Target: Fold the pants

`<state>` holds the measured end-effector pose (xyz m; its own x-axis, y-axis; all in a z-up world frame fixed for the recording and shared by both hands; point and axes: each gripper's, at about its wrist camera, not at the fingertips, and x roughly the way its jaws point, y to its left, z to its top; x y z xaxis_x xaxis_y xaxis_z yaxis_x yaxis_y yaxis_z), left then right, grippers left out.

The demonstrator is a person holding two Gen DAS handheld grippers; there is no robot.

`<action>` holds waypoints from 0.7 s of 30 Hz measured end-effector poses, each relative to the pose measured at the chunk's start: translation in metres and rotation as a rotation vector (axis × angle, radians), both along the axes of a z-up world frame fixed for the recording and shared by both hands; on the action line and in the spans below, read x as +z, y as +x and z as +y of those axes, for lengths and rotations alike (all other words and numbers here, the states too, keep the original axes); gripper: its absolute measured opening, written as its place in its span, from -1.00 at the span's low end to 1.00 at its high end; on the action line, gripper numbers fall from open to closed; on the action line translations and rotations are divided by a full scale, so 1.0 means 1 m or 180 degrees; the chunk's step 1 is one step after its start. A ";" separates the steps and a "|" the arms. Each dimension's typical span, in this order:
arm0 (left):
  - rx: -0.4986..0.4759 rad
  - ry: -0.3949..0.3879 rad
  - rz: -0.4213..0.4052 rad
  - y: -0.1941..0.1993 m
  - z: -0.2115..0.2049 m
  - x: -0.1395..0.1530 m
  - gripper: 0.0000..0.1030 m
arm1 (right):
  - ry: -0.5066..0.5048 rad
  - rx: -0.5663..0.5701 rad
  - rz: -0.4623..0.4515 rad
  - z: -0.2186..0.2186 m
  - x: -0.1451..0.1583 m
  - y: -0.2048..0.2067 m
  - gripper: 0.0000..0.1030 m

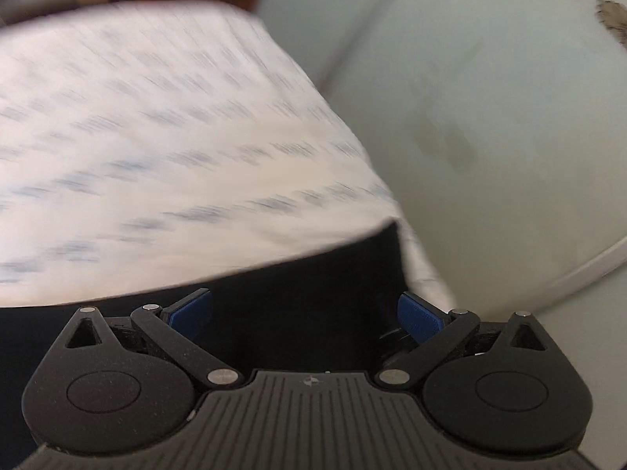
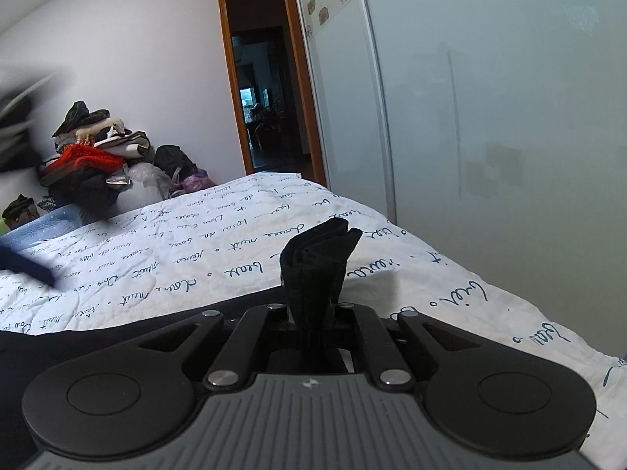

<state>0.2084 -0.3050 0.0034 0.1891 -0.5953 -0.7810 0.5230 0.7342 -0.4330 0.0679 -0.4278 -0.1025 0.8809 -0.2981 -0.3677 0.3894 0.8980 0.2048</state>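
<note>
The dark pants lie on the bed just under my left gripper. That gripper is open, its blue pads wide apart with nothing pressed between them, and the left wrist view is smeared by motion. My right gripper is shut on a bunched fold of the black pants. The fold sticks up past the fingertips, above the bed. More dark cloth trails off to the left below that gripper.
The bed has a white sheet with blue handwriting. A pale sliding wardrobe door runs close along its right side. A heap of clothes lies at the far end, beside an open doorway. A blurred dark shape crosses the left edge.
</note>
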 end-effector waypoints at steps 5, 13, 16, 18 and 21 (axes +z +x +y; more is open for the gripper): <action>-0.0134 0.0582 -0.0014 0.001 -0.082 -0.025 0.87 | -0.0177 0.0041 -0.0013 0.010 0.001 -0.001 -0.92; -0.0401 0.1006 -0.0391 -0.013 -0.110 -0.044 -0.22 | -0.0199 0.0099 -0.0041 0.013 0.000 -0.003 -0.92; -0.0365 0.0945 -0.0298 -0.008 -0.108 -0.047 -0.78 | -0.0204 0.0152 -0.0022 0.015 0.001 -0.003 -0.91; -0.0338 0.0900 -0.0318 -0.009 -0.104 -0.045 -0.79 | -0.0238 0.0167 -0.0027 0.018 0.002 -0.003 -0.91; -0.0298 0.0838 -0.0315 -0.011 -0.092 -0.038 -0.80 | -0.0310 0.0215 -0.0056 0.024 0.004 -0.007 -0.91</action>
<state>0.1974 -0.3970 -0.0350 0.2258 -0.3932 -0.8913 0.6240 0.7610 -0.1777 0.0614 -0.4040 -0.0983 0.9062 -0.2713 -0.3243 0.3243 0.9381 0.1214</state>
